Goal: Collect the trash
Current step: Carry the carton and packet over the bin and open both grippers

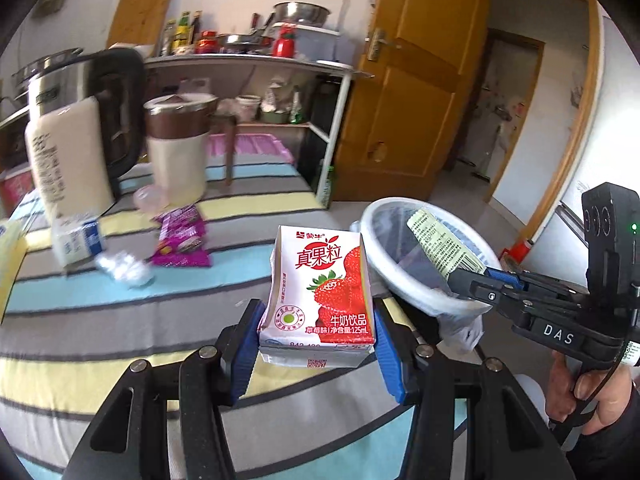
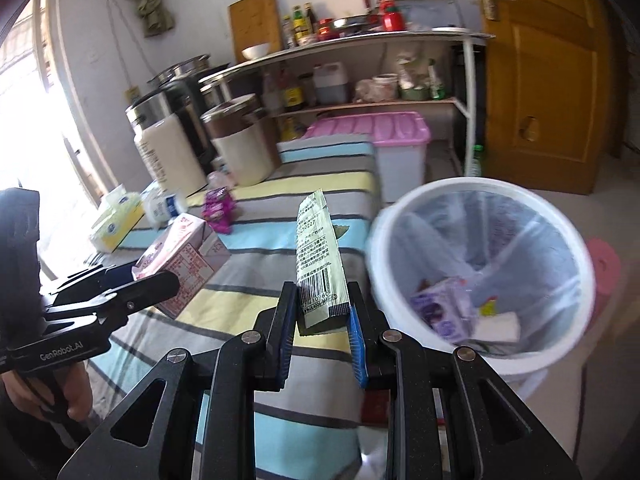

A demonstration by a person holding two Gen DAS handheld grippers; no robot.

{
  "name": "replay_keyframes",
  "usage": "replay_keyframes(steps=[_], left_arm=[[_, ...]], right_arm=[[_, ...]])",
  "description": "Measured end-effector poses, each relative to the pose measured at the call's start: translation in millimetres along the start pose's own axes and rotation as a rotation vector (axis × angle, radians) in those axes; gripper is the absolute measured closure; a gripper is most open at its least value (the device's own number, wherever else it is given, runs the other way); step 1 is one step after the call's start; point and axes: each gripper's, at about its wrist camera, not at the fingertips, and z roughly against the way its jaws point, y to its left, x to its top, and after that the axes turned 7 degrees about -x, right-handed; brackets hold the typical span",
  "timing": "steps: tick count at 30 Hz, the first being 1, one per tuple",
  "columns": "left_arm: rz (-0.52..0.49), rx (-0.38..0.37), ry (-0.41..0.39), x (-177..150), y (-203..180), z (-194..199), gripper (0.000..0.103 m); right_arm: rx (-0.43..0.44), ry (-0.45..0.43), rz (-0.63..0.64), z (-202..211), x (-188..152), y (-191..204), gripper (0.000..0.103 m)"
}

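Over the striped surface [image 1: 120, 304], we carry trash.
Our left hand-held gripper [image 1: 316, 344] grasps a strawberry milk carton [image 1: 320, 296]; our right hand-held gripper [image 2: 320, 332] grasps a green sachet [image 2: 318, 264] near the bin [image 2: 576, 320].

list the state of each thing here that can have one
left gripper: shut on the strawberry milk carton, held upright
right gripper: shut on the green sachet, standing on end
trash bin: open, lined with a bag, some trash inside
wooden door: open
pink storage box: lid on
purple wrapper: lying flat on the striped cloth
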Motion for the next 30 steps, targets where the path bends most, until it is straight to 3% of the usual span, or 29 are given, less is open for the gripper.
replay_keyframes(steps=[15, 30], left_arm=[[-0.079, -0.114, 0.027, 29, -60, -61, 0.05], [-0.103, -0.161, 0.109, 39, -76, -126, 0.051]], right_arm=[[-0.14, -0.025, -0.115, 17, -3, -73, 0.078], [-0.221, 0.034, -0.162, -5, -13, -117, 0.078]])
